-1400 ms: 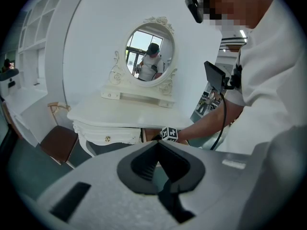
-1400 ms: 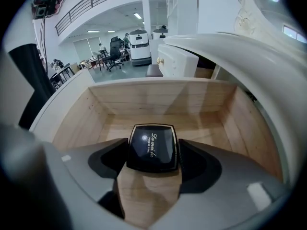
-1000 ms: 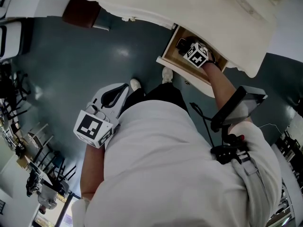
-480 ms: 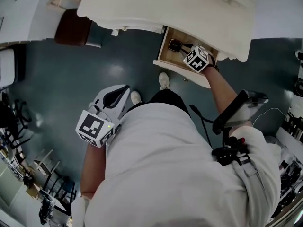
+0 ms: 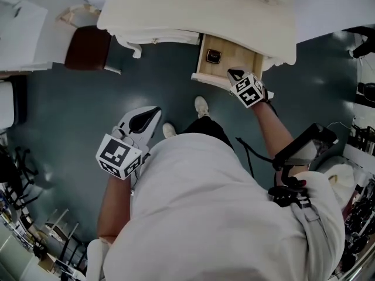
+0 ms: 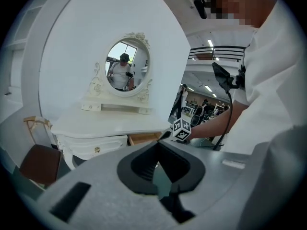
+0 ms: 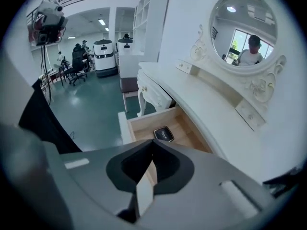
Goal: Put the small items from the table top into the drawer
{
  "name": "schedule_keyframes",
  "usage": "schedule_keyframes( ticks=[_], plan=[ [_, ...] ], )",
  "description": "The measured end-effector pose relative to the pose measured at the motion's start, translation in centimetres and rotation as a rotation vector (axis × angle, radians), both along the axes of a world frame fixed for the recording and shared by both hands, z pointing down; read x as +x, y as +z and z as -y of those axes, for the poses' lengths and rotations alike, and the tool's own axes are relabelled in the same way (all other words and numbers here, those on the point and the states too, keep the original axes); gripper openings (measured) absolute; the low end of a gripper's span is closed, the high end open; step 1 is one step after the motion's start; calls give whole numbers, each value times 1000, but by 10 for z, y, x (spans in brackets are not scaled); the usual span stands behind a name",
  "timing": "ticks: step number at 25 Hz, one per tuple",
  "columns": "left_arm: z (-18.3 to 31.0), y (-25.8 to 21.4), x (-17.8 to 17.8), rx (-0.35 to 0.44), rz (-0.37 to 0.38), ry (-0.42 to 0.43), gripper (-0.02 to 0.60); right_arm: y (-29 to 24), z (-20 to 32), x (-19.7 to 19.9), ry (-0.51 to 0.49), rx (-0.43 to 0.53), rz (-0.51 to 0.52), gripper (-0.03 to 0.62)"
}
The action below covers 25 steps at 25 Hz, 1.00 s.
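Note:
The white dressing table (image 5: 193, 10) has its wooden drawer (image 5: 237, 57) pulled out. One small black item (image 5: 214, 55) lies flat inside the drawer, near its left end. My right gripper (image 5: 234, 72) hovers over the drawer's front edge, shut with nothing between its pads. In the right gripper view the same black item (image 7: 163, 133) rests on the drawer floor (image 7: 184, 128), beyond the tips of the right gripper (image 7: 152, 146). My left gripper (image 5: 154, 110) hangs low beside the person's body, well short of the table, shut and empty. The left gripper (image 6: 156, 146) points toward the table top (image 6: 110, 123).
An oval mirror (image 7: 247, 30) in an ornate white frame stands at the back of the table. A brown stool (image 5: 87, 47) sits left of the table on the teal floor (image 5: 88, 110). The person's shoes (image 5: 201, 106) are just before the drawer. Chairs and equipment stand farther off.
My right gripper has drawn back out of the drawer to its front edge and its jaws have closed. The black item stays lying in the drawer. The left gripper has hardly moved.

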<state>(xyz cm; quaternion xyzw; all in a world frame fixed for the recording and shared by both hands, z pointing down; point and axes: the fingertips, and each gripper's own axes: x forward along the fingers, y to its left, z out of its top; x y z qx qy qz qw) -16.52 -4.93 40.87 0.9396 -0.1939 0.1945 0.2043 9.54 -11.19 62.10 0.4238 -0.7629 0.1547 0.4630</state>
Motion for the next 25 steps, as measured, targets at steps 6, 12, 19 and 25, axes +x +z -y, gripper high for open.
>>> schedule_keyframes(
  ticks=[6,12,19,25],
  plan=[
    [-26,0,-32,35,-12,53,2,-33,-51,-53,34,38,39,2],
    [-54,6,-61,42,-30,94,2,-63,-104,-118,88,68,151,1],
    [-82,18,-80,31,-31,139,2,-96,-153,-178,111,104,266,2],
    [-98,9,-95,44,-46,167,2,-117,-176,-214,98,118,302,2]
  ],
)
